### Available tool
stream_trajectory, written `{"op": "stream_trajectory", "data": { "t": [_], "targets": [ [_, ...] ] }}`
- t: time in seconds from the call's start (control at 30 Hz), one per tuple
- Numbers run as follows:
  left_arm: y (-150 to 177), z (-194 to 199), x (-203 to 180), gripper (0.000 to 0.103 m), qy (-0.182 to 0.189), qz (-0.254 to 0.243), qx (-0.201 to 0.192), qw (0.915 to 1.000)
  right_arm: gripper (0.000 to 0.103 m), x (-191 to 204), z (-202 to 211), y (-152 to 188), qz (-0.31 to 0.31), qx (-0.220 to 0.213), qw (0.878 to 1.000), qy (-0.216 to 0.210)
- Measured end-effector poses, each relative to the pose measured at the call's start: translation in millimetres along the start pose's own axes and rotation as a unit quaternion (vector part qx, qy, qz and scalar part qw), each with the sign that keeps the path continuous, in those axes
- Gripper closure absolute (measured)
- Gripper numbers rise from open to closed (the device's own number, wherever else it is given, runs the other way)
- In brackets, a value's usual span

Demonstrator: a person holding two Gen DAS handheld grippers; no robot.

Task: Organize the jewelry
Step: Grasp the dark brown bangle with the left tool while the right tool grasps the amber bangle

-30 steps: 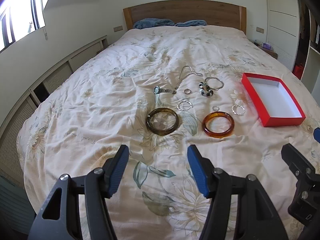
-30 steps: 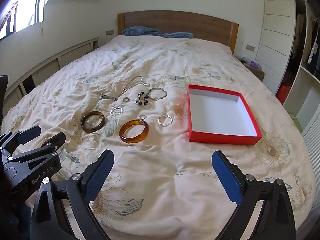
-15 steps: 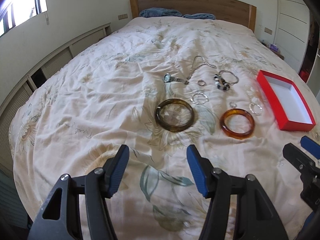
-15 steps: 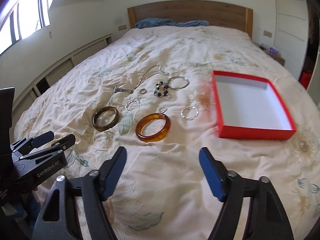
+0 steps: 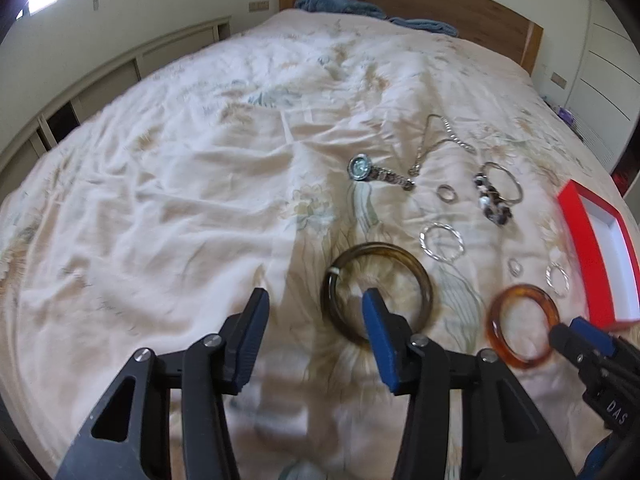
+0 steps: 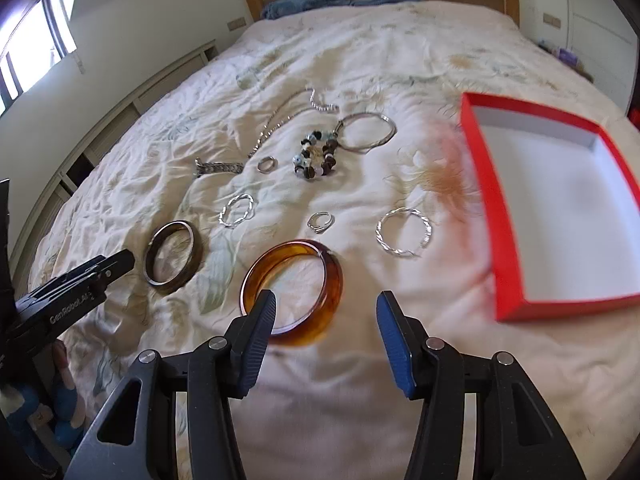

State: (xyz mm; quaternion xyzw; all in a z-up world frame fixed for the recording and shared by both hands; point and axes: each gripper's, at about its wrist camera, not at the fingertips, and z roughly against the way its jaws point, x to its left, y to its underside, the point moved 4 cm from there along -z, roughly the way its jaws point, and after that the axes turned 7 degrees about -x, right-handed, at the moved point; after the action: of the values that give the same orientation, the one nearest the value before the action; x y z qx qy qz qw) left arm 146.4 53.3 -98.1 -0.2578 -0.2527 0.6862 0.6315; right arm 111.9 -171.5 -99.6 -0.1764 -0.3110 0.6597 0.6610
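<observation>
On the floral bedspread [image 5: 168, 208] ahead of the left gripper [image 5: 314, 336], jaws closing on nothing, dark brown bangle [image 5: 424, 280] lying behind its right finger, right wrist view, right gripper [image 6: 326, 330] closing empty, amber bangle [image 6: 332, 276] lying just beyond, red box [image 6: 480, 168] sitting at right.

The quilt [image 5: 160, 208] left of the dark bangle [image 5: 376, 292] lies bare and passable. Rings, hoops and beads [image 6: 316, 156] crowd the stretch behind the amber bangle [image 6: 294, 292]. The red box [image 6: 560, 208] walls the right side.
</observation>
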Motion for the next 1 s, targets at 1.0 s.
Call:
{"op": "stream_trajectory", "data": {
  "t": [1.0],
  "targets": [
    [11.6,-19.4,-8.4,0.094,-0.027,-0.052,0.002,0.9983,0.091,0.7,-19.4,4.4,0.052,0.014,0.999,-0.003]
  ]
}}
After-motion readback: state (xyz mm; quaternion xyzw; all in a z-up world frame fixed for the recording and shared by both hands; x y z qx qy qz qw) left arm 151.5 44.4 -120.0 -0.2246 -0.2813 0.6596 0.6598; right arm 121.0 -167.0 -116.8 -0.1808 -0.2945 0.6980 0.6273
